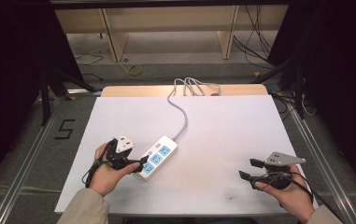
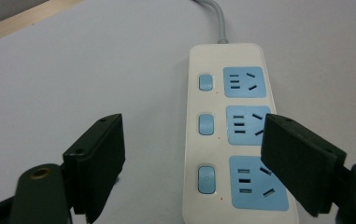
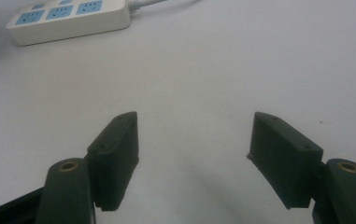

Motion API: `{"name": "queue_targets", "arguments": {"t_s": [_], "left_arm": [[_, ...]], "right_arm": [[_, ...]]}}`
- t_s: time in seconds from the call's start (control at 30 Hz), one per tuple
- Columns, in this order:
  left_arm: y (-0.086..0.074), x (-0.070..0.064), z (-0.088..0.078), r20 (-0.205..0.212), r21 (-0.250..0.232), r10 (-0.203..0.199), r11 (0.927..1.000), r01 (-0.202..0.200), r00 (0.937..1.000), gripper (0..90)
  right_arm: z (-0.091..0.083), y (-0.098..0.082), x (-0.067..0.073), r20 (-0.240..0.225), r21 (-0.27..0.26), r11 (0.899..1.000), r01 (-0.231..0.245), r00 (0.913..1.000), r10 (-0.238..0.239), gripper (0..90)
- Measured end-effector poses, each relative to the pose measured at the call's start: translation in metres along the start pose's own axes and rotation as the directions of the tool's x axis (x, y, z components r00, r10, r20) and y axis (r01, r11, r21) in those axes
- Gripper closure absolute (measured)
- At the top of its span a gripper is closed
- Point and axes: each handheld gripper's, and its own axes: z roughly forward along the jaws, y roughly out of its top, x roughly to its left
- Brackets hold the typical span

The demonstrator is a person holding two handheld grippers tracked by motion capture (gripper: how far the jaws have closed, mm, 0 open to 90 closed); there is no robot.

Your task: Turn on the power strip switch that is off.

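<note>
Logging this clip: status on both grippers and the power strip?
Left gripper open at white three-socket power strip. Right gripper open, apart. Nothing plugged in.

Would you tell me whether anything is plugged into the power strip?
Empty: the power strip shows all three blue sockets bare, with no plug in them.

1 power strip (image 1: 158,157) with 3 blue sockets and 3 switches; 2 grippers; 1 table (image 1: 231,135).
</note>
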Motion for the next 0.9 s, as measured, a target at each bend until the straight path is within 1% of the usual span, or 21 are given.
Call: {"name": "queue_targets", "arguments": {"t_s": [0.27, 0.4, 0.5, 0.9], "left_arm": [[-0.010, -0.001, -0.006, 0.004, 0.005, 0.006, 1.0000, -0.006, 1.0000, 21.4], [-0.015, -0.003, -0.009, 0.006, -0.010, -0.002, 0.9999, 0.002, 1.0000, 21.3], [-0.019, -0.001, -0.013, 0.004, -0.013, 0.002, 0.9999, -0.002, 1.0000, 21.3], [-0.037, 0.008, -0.026, -0.007, -0.014, -0.015, 0.9998, 0.015, 0.9999, 20.4]], "right_arm": [[0.001, 0.000, -0.001, -0.002, 0.003, 1.000, 0.000, 1.0000, 0.000, 32.4], [0.001, 0.000, 0.000, -0.002, 0.003, 1.000, 0.000, 1.0000, 0.000, 32.2], [0.000, 0.000, -0.001, -0.003, 0.000, 1.000, 0.000, 1.0000, 0.000, 32.2], [0.001, -0.001, -0.001, -0.005, 0.001, 1.000, 0.000, 1.0000, 0.000, 31.1]]}}
